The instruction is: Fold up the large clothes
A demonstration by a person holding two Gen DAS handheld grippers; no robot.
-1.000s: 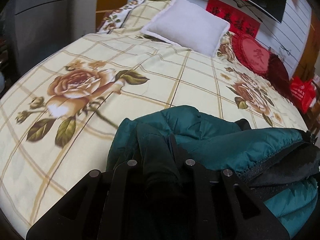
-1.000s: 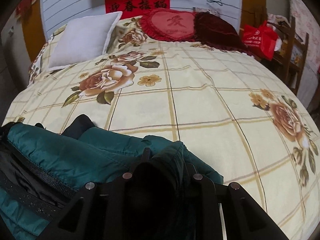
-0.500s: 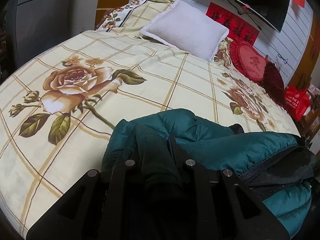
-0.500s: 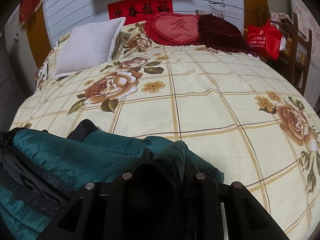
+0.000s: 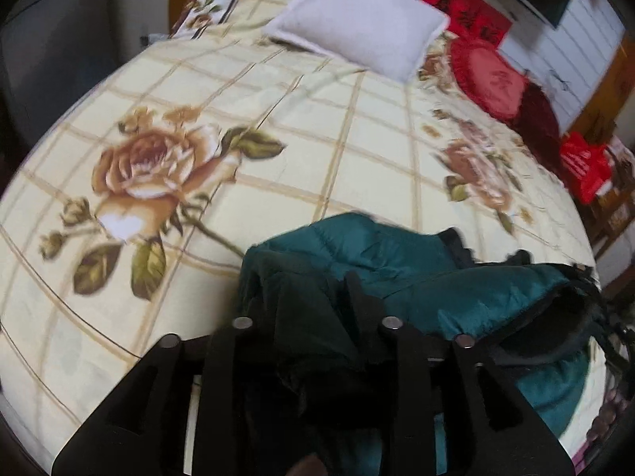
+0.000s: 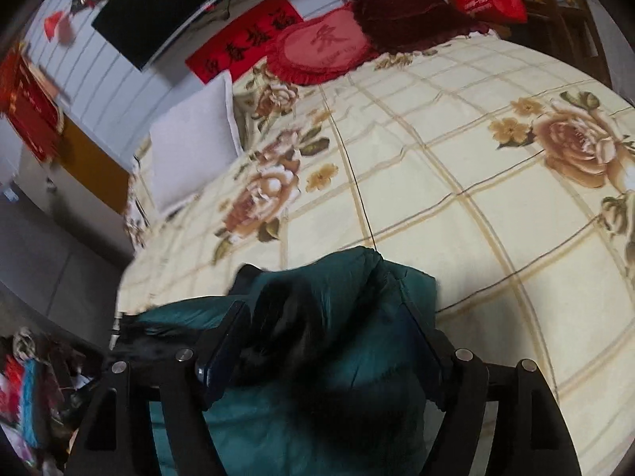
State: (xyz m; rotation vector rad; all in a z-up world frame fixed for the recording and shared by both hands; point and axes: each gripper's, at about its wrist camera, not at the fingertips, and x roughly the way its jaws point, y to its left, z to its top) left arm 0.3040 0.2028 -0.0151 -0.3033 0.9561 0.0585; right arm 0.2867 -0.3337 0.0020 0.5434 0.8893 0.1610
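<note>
Jacket: the big teal jacket (image 5: pixel 416 273) lies bunched up at the near edge of the bed (image 5: pixel 357 150), far from the white pillow (image 5: pixel 361 20) at the head end.
Left gripper: the left gripper (image 5: pixel 313 329) has its jaws opening, still narrow, with a dark fold of the jacket between them.
Right gripper: the right gripper (image 6: pixel 325 329) has its jaws opening wide, and the teal cloth (image 6: pixel 349 301) sits loose in the gap.
Step now: I think both sides are letting go of a fold.
How to do it well: open all the way first, then lift straight up, so no cloth gets caught and the fold stays flat.
Next care: take clean edges for the next fold, not a thick lump.
Hard to see: both pictures are blurry, so I cannot tell if the left pads still press the cloth.
Hidden: the near part of the jacket is behind the grippers, and its sleeves cannot be picked out.
Cut off: the near edge of the bed is out of view.
</note>
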